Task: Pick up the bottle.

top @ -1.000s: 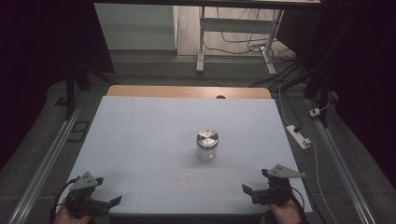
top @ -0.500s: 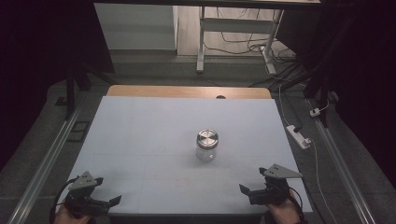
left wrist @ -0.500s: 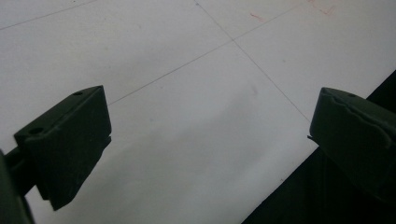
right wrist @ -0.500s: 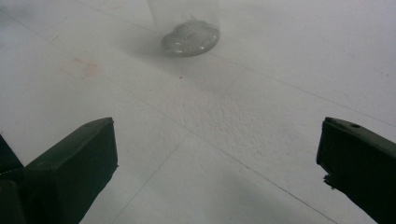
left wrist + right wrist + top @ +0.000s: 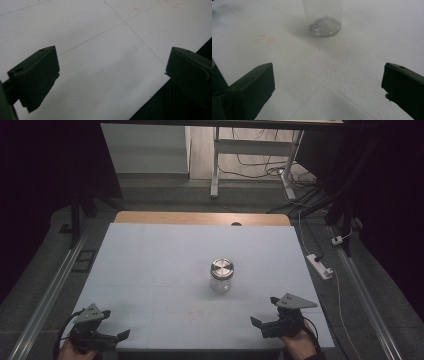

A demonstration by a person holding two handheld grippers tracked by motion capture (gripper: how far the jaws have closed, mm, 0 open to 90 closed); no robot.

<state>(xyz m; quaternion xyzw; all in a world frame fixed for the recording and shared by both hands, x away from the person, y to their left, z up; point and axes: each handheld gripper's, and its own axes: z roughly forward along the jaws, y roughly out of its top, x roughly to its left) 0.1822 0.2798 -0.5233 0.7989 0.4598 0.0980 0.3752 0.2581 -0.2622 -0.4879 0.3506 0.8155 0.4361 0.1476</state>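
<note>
Table: a wide table (image 5: 150,270) with a pale blue-white top crossed by thin lines, a strip of bare wood along its far edge.
Floor: grey carpet around the table, with a white power strip (image 5: 319,266) lying to the right of it.
Right gripper: the right gripper (image 5: 261,326) is at the near right corner of the table, held in a hand (image 5: 299,347) at the bottom edge of the high view; its jaws stand wide apart with nothing between them, and they point toward the jar.
Left gripper: the left gripper (image 5: 120,336) is at the near left corner, over the table's near edge; its jaws are spread wide and hold nothing.
Jar: a clear glass jar (image 5: 221,276) with a silver metal lid stands upright near the middle of the table, a little right of centre, well apart from both grippers; the right gripper view looks at its glass base (image 5: 325,27) resting on the tabletop.
</note>
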